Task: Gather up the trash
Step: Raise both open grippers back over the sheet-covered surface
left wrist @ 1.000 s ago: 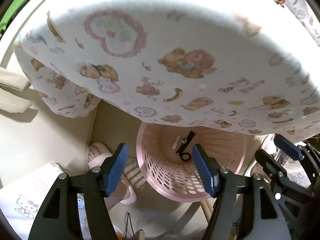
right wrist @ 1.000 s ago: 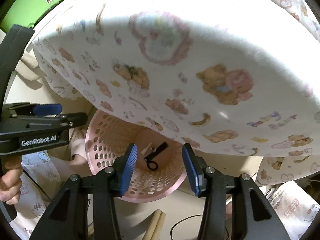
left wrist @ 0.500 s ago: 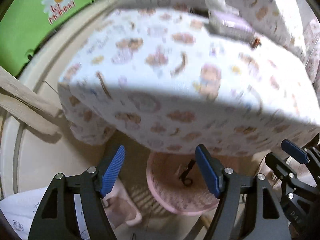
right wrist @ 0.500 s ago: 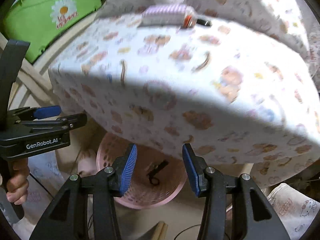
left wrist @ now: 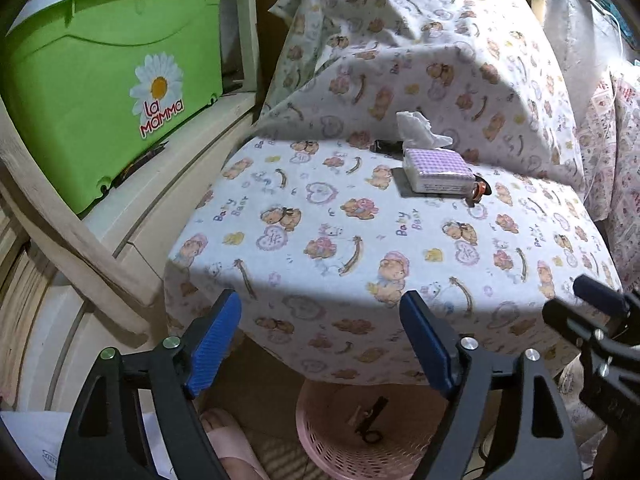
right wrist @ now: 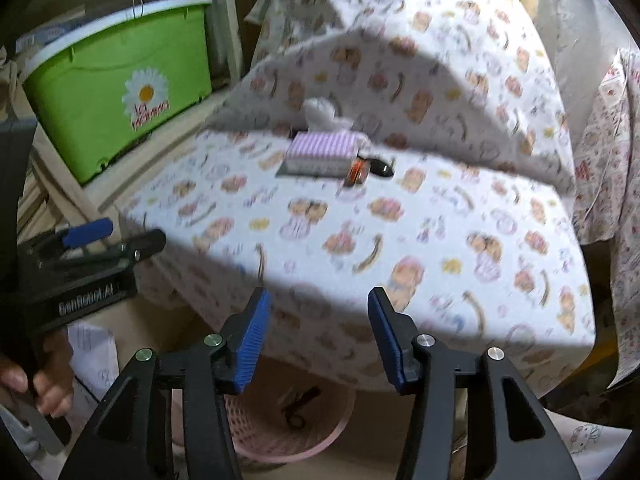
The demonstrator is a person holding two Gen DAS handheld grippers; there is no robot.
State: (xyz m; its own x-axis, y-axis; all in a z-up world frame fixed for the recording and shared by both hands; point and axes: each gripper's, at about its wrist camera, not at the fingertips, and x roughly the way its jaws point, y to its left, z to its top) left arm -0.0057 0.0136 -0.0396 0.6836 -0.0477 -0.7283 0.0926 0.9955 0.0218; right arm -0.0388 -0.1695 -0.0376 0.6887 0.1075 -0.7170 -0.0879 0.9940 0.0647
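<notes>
both sets of jaws stand apart and empty, having just been opening. the crumpled tissue point(left wrist: 420, 130) lies well ahead of the left gripper point(left wrist: 320, 344), behind the purple box point(left wrist: 436, 170) on the tabletop point(left wrist: 320, 216). likely light, soft, crushable: pinch its raised middle. right gripper point(right wrist: 318, 336) similar.

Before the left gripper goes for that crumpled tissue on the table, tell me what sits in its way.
Nothing visible blocks the left gripper: open tablecloth lies between it and the crumpled tissue. But the purple checked packet sits directly in front of the tissue, touching it, with a small black item beside, so come from above.
</notes>
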